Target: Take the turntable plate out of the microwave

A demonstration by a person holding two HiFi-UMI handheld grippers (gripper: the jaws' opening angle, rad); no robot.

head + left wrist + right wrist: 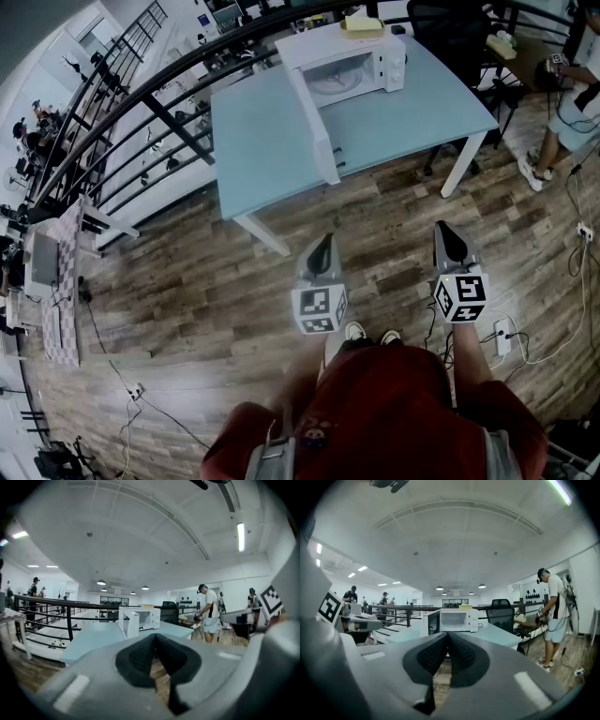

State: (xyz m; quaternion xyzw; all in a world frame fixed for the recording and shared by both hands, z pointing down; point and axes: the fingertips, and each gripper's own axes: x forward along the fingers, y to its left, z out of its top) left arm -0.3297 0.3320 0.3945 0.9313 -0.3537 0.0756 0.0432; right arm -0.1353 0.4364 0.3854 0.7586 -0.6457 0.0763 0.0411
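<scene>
Your microwave point(347, 61) is white, on a pale blue surface point(272, 141). The floor point(187, 281) is brown wood-grain planks. Your left tool point(323, 246) and right tool point(450, 239) are grey and black, with black-and-white square markers point(319, 309).

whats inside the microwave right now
Through the open door, the pale round turntable plate lies on the microwave floor. Nothing else shows inside; whatever sits under the plate is covered.

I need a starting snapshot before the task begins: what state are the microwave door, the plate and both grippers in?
microwave door: swung wide open.
turntable plate: lying inside the microwave, untouched.
left gripper: shut, empty, short of the table.
right gripper: shut, empty.
</scene>
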